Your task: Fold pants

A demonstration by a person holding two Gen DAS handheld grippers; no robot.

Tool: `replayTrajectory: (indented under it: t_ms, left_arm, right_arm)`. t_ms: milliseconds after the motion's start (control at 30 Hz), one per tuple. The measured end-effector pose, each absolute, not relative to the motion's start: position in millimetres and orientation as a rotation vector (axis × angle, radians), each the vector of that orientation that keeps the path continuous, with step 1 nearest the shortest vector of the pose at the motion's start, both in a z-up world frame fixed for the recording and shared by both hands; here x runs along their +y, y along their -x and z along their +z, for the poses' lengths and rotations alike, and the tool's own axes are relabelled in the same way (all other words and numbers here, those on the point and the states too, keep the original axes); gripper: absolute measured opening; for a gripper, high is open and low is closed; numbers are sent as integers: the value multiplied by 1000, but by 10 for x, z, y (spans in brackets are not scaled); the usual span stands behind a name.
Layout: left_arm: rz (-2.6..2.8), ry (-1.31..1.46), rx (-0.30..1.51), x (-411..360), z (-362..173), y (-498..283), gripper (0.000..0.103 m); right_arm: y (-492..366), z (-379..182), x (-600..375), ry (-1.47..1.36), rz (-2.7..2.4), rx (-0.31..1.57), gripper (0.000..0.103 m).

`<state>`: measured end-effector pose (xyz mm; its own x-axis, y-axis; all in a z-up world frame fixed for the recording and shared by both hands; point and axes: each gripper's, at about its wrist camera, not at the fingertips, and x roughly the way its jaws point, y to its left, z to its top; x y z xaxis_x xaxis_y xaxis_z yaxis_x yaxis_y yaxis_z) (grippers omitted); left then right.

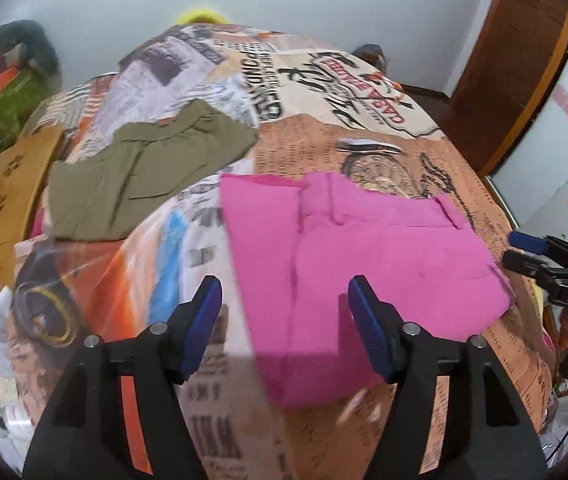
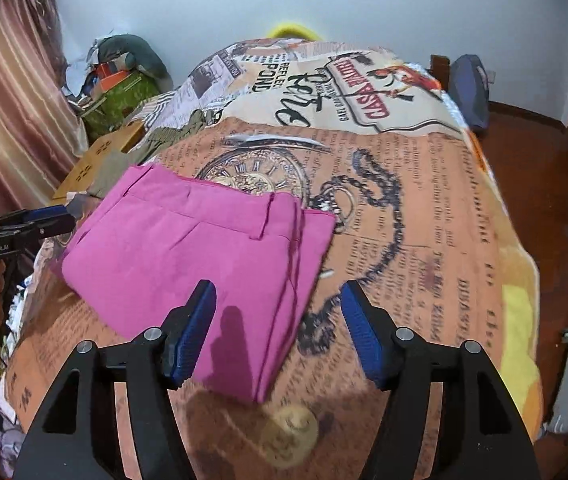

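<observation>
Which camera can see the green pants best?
The left wrist view. There the green pants lie folded on the bed cover, nearly all in sight, beyond the pink pants. In the right wrist view only a thin strip of them peeks out behind the pink pants.

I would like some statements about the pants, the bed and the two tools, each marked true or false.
1. The pink pants lie folded on the printed bed cover. True.
2. The left tool is clamped on the pink pants. False: its jaws stand apart above the cloth and hold nothing.
3. Green pants lie farther up the bed than the pink ones. True.
4. The right tool carries the green pants. False: it is open and empty, over the near edge of the pink pants.
5. The pink pants hang off the edge of the bed. False: they rest flat on the cover.
</observation>
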<state>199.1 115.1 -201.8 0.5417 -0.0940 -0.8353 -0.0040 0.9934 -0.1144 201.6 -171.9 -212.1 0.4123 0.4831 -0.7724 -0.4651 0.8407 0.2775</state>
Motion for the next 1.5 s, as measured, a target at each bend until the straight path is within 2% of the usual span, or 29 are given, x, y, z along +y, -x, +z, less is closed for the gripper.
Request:
replayTrajectory:
  t_ms: [167, 267, 533, 767, 1000, 1167, 1300, 1400, 1500]
  left_arm:
    - [-80, 128, 1054, 1106, -2214, -2176, 68]
    - [-79, 156, 1057, 1156, -2291, -2233, 78]
    - [-124, 245, 1069, 1278, -2400, -2340, 83]
    - [-205, 286, 1076, 1192, -2396, -2384, 83]
    - [-261, 311, 1077, 1140, -2372, -2239, 82]
    - [-252, 314, 1086, 1151, -2384, -2298, 72]
    - [-273, 311, 1088, 1117, -2395, -2385, 48]
    - [-249, 295, 1077, 1102, -2376, -2403, 36]
    - [-240, 289, 1062, 1117, -2320, -2400, 24]
  right_arm:
    - [-2158, -2342, -1681, -83, 625, 1066, 61]
    - [-2222, -2414, -1710, -127, 627, 1095, 70]
    - [-2328, -2499, -1699, -186, 661, 1134, 82]
    - [-2284, -2467, -1632, -191, 702, 1141, 82]
    - [-2204, -2442, -1695, -232, 730, 1145, 69]
    - [-2275, -2464, -1679, -238, 721, 1132, 57]
    - [-2341, -2468, -1680, -253, 706, 1117, 39]
    - [-2367, -2444, -1713, -257, 690, 1100, 26]
    - [-2350, -2361, -1711, -229, 692, 1075, 19]
